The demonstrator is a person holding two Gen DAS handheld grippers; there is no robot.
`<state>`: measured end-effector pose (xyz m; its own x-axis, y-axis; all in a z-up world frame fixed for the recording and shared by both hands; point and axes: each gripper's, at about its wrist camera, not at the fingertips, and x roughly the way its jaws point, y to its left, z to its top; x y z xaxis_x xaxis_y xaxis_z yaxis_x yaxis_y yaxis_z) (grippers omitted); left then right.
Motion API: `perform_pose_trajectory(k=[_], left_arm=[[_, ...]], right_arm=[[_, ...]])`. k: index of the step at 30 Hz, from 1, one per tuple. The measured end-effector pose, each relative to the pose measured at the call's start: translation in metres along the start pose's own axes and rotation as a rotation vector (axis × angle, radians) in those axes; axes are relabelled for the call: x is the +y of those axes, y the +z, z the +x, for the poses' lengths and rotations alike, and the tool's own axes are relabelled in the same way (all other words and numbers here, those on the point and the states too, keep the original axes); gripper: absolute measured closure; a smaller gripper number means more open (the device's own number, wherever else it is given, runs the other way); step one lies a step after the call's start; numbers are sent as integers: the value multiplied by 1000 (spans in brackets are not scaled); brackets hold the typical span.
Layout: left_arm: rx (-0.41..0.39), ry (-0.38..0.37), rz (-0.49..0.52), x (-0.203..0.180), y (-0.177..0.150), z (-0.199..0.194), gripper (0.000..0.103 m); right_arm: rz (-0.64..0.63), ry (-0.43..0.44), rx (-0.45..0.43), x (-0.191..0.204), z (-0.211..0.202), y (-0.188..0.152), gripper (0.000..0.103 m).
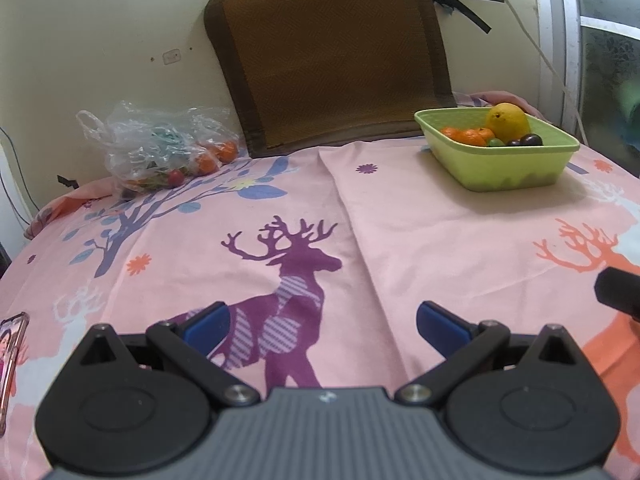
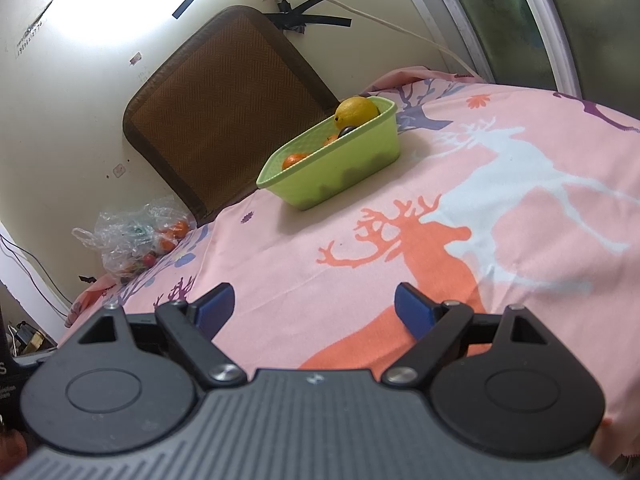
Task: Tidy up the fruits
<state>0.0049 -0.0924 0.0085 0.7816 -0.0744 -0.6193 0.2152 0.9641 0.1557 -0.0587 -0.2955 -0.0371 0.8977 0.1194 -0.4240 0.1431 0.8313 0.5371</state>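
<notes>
A green plastic basket (image 1: pixel 516 168) (image 2: pixel 360 160) stands at the far right of the pink deer-print cloth. It holds a yellow fruit (image 1: pixel 507 121) (image 2: pixel 356 112), tangerines (image 1: pixel 468 135) (image 2: pixel 294 160), a dark plum (image 1: pixel 530 140) and a green grape. A clear plastic bag (image 1: pixel 160 144) (image 2: pixel 132 236) with tangerines and small red fruit lies at the far left by the wall. My left gripper (image 1: pixel 322 324) is open over the purple deer, far from both. My right gripper (image 2: pixel 314 306) is open over the orange deer, empty.
A brown woven mat (image 1: pixel 332 52) (image 2: pixel 224 104) leans against the wall behind the cloth. A phone in a pink case (image 1: pixel 10 356) lies at the near left edge. A window frame (image 2: pixel 520 20) runs along the right. A dark gripper part (image 1: pixel 618 290) shows at the right edge.
</notes>
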Motion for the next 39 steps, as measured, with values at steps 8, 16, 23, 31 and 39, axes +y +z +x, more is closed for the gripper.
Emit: perform_pose_trajectory(k=[8, 16, 23, 31, 39], left_arm=[[4, 24, 10, 2, -2, 5, 0], [10, 31, 14, 2, -4, 8, 0], [9, 36, 19, 2, -4, 8, 0], [-4, 62, 25, 5, -3, 8, 0], [4, 64, 24, 6, -5, 12, 0]], right_arm=[[1, -1, 5, 0, 0, -1, 14], [-2, -3, 13, 0, 2, -2, 14], [0, -3, 15, 0, 3, -2, 14], [1, -2, 17, -1, 2, -1, 14], [5, 1, 21, -2, 2, -3, 12]])
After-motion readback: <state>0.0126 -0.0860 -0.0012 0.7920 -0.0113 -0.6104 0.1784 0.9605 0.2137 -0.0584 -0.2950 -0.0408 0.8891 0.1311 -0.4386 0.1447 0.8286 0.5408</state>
